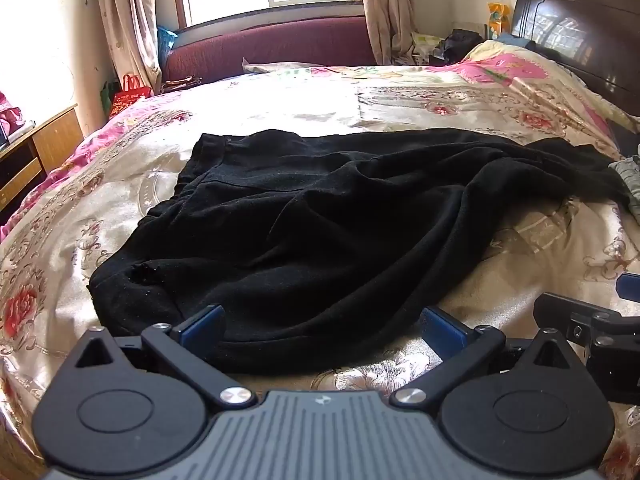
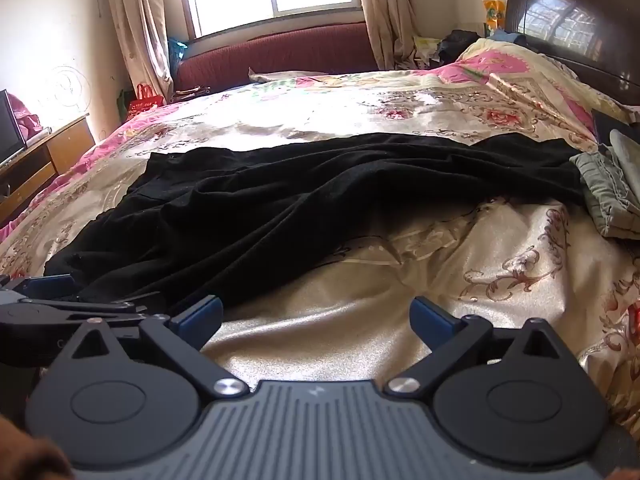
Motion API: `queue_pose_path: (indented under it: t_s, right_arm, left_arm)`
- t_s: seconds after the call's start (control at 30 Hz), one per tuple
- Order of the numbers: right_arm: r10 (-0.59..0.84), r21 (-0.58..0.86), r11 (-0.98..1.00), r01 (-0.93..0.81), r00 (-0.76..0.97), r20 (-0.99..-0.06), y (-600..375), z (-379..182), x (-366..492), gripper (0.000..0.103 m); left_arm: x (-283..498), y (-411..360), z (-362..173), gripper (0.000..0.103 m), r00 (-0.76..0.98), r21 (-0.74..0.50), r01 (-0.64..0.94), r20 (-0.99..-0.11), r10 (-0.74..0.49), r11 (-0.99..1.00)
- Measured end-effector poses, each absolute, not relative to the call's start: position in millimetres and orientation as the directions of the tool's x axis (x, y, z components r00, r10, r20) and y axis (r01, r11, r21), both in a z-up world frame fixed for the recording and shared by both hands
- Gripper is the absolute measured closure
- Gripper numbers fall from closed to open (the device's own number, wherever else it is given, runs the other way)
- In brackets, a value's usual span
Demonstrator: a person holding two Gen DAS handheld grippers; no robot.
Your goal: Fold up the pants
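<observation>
I'm looking across a bedroom: a wide bed under a shiny floral bedspread (image 1: 400, 92), a window with curtains behind it, a dark headboard (image 1: 580, 28) at the far right. I'll place everything off the black pants (image 1: 320, 216), which lie crumpled on the bedspread, not yet folded as far as I can judge.

The waistband end sits at the left, toward the window-side corner, and the legs trail off to the right toward the headboard, so the long axis runs left to right across my view, roughly crosswise to the way both tools point. A grey-green garment (image 2: 608, 188) lies just beside the leg ends.

My left gripper (image 1: 320, 328) hangs right at the near hem of the pants, jaws spread wide, dark cloth showing between the blue pads; I can't tell whether the pads touch it. My right gripper (image 2: 316, 316) is spread just as wide and holds nothing: bare bedspread lies between its fingers, with the pants' near edge just beyond its left pad. In the right wrist view the left gripper sits close alongside at the left.

So the left hand is nearer the thick waist end, and the right is nearer the legs, which lie ahead and to its right. I'd judge the next move as spreading the cloth flat along that long axis before any fold
</observation>
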State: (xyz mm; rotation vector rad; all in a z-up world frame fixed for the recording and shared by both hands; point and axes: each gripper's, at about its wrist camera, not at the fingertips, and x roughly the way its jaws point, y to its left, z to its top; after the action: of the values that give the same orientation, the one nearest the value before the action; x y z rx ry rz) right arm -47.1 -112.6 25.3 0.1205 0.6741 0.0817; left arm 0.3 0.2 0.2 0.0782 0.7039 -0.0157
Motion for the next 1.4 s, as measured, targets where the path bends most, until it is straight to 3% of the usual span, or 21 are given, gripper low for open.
queue_pose_path:
  t_s: [1.4]
  right_arm:
    - [0.123,0.154,0.987,-0.033,0.771,-0.625,-116.0,20.3,-30.9,0.003]
  left_arm:
    - [2.6,17.7,-6.2,0.000,0.756,0.061,0.027,-0.654,0.020,0.998]
